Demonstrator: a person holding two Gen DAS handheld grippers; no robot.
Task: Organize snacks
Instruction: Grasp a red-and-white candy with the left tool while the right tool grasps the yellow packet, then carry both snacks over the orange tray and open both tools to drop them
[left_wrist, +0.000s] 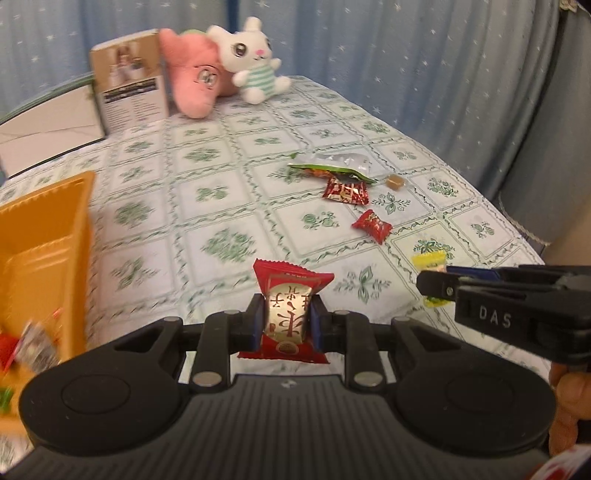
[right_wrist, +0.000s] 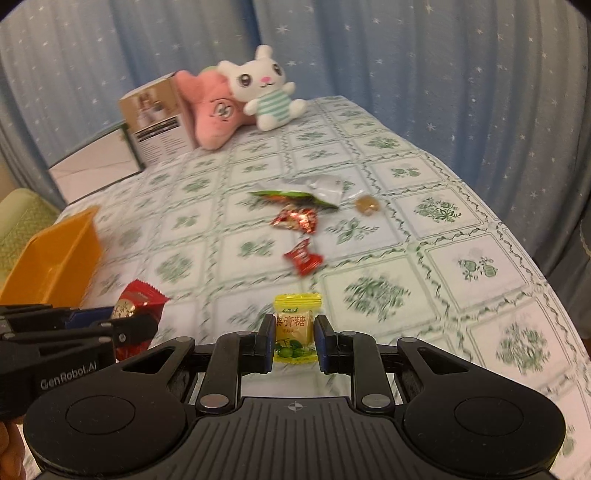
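My left gripper (left_wrist: 288, 325) is shut on a red and gold snack packet (left_wrist: 290, 314), lifted above the tablecloth. My right gripper (right_wrist: 295, 338) is shut on a yellow candy packet (right_wrist: 295, 328). Each gripper shows in the other view: the right gripper (left_wrist: 434, 284) with the yellow candy (left_wrist: 430, 261), the left gripper (right_wrist: 144, 321) with the red packet (right_wrist: 138, 299). The orange tray (left_wrist: 44, 236) lies at the left with several wrapped snacks in its near end. On the cloth remain a green and silver bag (left_wrist: 332, 168), two red candies (left_wrist: 345, 192) (left_wrist: 371, 225) and a brown toffee (left_wrist: 394, 181).
A brown box (left_wrist: 129, 85), a pink plush (left_wrist: 192, 77) and a white bunny plush (left_wrist: 255, 59) stand at the table's far end. A white board (left_wrist: 48, 122) lies at the far left. Blue starred curtains (left_wrist: 443, 55) hang behind. A hand (left_wrist: 565, 398) grips the right tool.
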